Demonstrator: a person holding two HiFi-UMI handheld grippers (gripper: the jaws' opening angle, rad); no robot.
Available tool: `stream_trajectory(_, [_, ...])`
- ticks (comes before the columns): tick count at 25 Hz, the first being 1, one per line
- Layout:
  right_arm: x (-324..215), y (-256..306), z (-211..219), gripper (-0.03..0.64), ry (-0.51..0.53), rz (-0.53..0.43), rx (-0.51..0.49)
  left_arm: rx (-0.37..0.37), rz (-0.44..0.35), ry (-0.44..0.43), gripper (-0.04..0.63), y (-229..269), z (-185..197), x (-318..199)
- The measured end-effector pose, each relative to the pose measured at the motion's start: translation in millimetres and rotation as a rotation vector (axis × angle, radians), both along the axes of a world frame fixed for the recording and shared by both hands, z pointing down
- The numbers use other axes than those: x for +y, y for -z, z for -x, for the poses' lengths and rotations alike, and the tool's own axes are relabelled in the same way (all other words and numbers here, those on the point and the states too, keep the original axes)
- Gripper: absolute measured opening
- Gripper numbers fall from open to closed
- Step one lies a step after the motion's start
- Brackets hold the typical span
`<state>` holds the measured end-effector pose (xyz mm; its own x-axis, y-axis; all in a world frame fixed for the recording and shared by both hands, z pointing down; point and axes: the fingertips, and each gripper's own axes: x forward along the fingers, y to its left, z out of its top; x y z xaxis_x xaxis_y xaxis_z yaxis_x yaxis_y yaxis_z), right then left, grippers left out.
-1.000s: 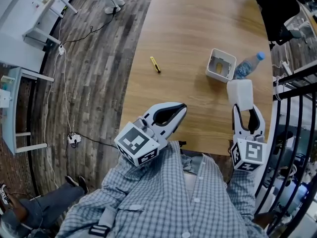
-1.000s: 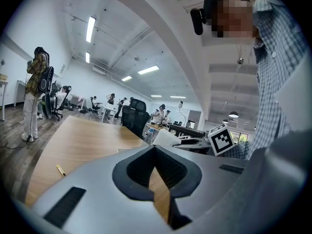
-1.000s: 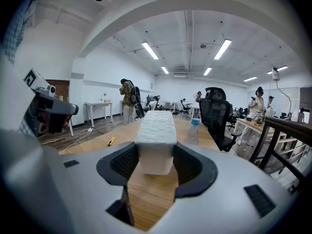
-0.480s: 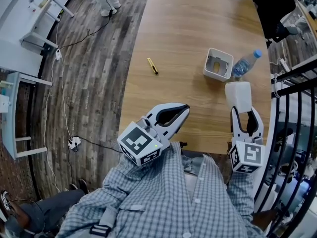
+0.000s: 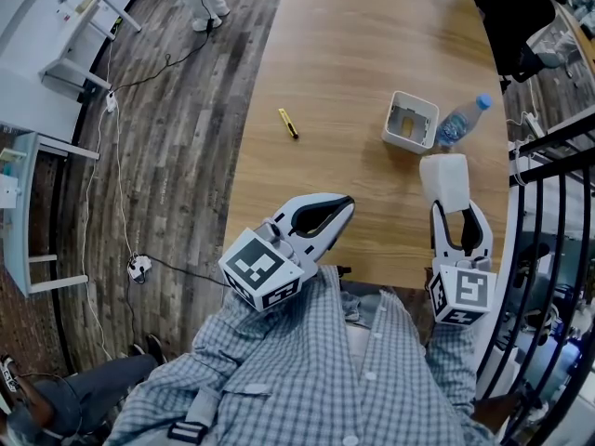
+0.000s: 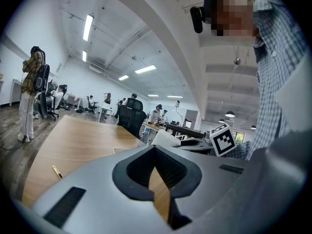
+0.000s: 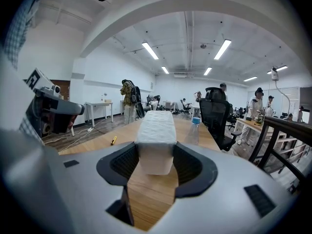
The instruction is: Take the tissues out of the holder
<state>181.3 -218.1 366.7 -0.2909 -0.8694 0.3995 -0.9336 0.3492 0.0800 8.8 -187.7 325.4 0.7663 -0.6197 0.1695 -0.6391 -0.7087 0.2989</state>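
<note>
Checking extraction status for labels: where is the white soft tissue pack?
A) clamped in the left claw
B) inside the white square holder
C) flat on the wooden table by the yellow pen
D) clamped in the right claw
D: the white soft tissue pack sits pinched between the pads of the right claw, clear of the white square holder.

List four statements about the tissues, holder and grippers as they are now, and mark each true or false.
1. The right gripper clamps the tissue pack. True.
2. The tissue pack sits inside the holder. False: it is outside the holder, between the right gripper's jaws.
3. The water bottle stands beside the holder. True.
4. The left gripper grips the yellow pen. False: its jaws are shut on nothing, and the pen lies apart on the table.
</note>
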Motion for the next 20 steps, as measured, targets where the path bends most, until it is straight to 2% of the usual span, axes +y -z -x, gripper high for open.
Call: stream_trajectory(20, [2.9,1.0,4.0,0.227,0.027,0.000,0.003,0.007,-0.001,-0.015,0.006,2.2,-5.7,-0.5])
